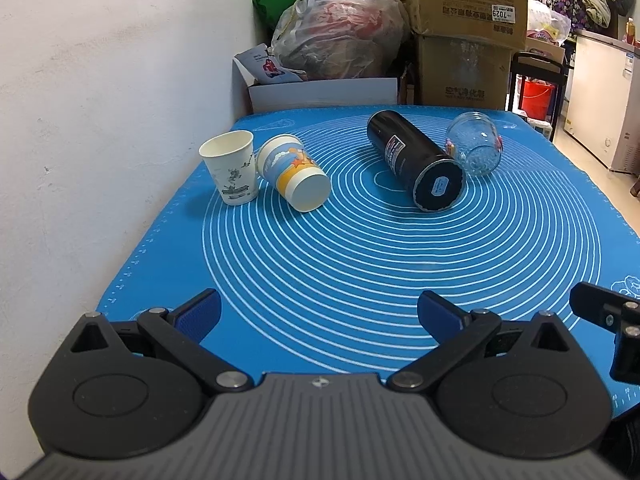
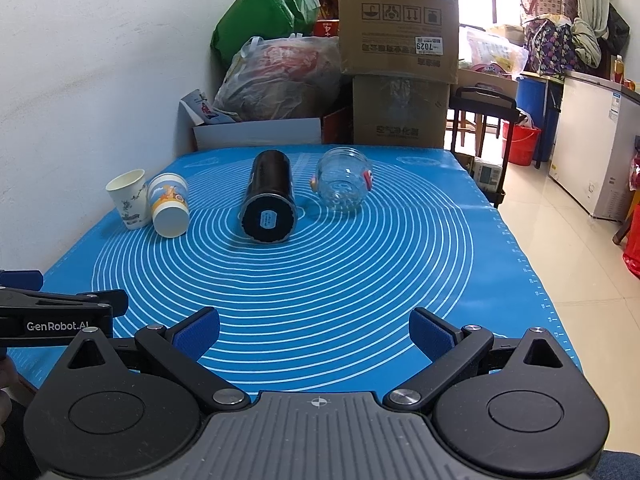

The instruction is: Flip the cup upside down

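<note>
A white paper cup [image 1: 231, 167] with grey drawings stands upright at the far left of the blue mat [image 1: 360, 248]; it also shows in the right wrist view [image 2: 128, 199]. A blue and yellow paper cup [image 1: 292, 172] lies on its side against it, bottom toward me [image 2: 169, 205]. A black tumbler [image 1: 416, 159] [image 2: 269, 197] and a clear glass jar [image 1: 475, 148] [image 2: 343, 179] lie on their sides further right. My left gripper [image 1: 318, 314] is open and empty near the mat's front. My right gripper [image 2: 316, 330] is open and empty beside it.
A white wall [image 1: 100, 120] runs along the mat's left side. Cardboard boxes [image 2: 398, 52] and plastic bags [image 2: 280, 76] are stacked behind the table. The table's right edge drops to a tiled floor [image 2: 568, 248] with a white freezer [image 2: 596, 148].
</note>
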### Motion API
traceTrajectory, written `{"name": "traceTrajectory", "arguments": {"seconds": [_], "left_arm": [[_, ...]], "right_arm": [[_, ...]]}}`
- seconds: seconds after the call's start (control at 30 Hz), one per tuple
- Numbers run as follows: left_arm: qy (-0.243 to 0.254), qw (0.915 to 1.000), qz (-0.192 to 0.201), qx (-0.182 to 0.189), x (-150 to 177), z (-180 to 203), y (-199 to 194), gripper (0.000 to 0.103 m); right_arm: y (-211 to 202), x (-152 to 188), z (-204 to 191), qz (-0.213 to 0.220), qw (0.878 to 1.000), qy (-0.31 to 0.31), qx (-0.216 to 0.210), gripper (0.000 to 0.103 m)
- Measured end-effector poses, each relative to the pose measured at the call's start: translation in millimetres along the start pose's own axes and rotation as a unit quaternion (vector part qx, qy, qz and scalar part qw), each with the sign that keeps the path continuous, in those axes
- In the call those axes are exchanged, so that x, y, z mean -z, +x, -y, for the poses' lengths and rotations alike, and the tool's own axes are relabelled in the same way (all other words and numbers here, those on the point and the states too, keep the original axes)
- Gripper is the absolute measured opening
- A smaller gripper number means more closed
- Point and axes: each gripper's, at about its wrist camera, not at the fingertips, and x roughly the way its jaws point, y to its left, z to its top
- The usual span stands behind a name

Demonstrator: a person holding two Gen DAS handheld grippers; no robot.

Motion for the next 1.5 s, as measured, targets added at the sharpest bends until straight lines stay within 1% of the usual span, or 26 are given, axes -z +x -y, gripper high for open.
{"name": "traceTrajectory", "arguments": {"seconds": [0.13, 0.27, 0.47, 0.6, 0.67, 0.77, 0.87, 0.97, 1.07, 1.1, 1.13, 1.17, 1.37, 1.43, 1.5], "left_arm": [[0.004, 1.0, 0.001, 0.006, -9.9, 4.9, 8.9, 0.103], [0.014, 0.9998, 0.0, 0.012, -26.9, 15.0, 26.3, 0.103], [0.006, 0.9995, 0.005, 0.03, -67.2, 33.5, 61.3, 0.103], [0.008, 0.9989, 0.002, 0.046, -101.4, 57.1, 95.3, 0.103], [-0.007, 0.9986, -0.008, 0.052, -114.3, 64.7, 115.9, 0.103], [-0.025, 0.9983, -0.027, 0.046, -129.2, 76.7, 151.7, 0.103], [-0.006, 0.9983, -0.045, 0.036, -132.9, 89.9, 178.0, 0.103], [0.0, 0.9973, -0.058, 0.045, -129.2, 96.9, 192.9, 0.103], [0.005, 0.9947, -0.085, 0.057, -126.1, 101.2, 204.2, 0.102], [0.003, 0.9937, -0.092, 0.064, -124.8, 101.4, 206.6, 0.099], [-0.001, 0.9922, -0.097, 0.079, -123.5, 100.8, 207.8, 0.084], [-0.007, 0.9894, -0.104, 0.101, -123.1, 99.5, 208.6, 0.078], [-0.008, 0.9872, -0.118, 0.106, -122.9, 95.6, 202.3, 0.074], [0.005, 0.9882, -0.119, 0.096, -120.2, 96.5, 195.6, 0.072], [0.018, 0.9895, -0.111, 0.092, -116.5, 96.3, 188.8, 0.072]], "right_arm": [[4.2, -1.4, 5.8, 0.002, 1.0, 0.005, 0.007, 0.102], [11.2, -3.7, 15.6, 0.0, 1.0, 0.013, 0.016, 0.102], [26.3, -9.6, 34.3, 0.0, 0.999, 0.025, 0.032, 0.102], [37.4, -12.2, 47.8, 0.0, 0.999, 0.031, 0.044, 0.102], [43.0, -13.6, 54.1, -0.001, 0.998, 0.036, 0.049, 0.102], [51.7, -15.0, 65.5, -0.004, 0.997, 0.046, 0.059, 0.102], [59.6, -15.1, 74.3, -0.007, 0.996, 0.052, 0.068, 0.102], [64.6, -13.0, 79.3, -0.012, 0.996, 0.057, 0.073, 0.102], [69.8, -11.6, 81.4, -0.017, 0.995, 0.06, 0.077, 0.102], [70.8, -11.2, 81.5, -0.019, 0.995, 0.061, 0.077, 0.102], [70.8, -10.5, 81.4, -0.02, 0.995, 0.06, 0.078, 0.102], [70.9, -10.0, 81.2, -0.021, 0.995, 0.06, 0.078, 0.102], [67.0, -10.4, 80.2, -0.017, 0.995, 0.058, 0.079, 0.102], [66.7, -11.0, 81.1, -0.016, 0.995, 0.059, 0.078, 0.102], [66.8, -11.4, 81.1, -0.016, 0.995, 0.06, 0.077, 0.101]]}}
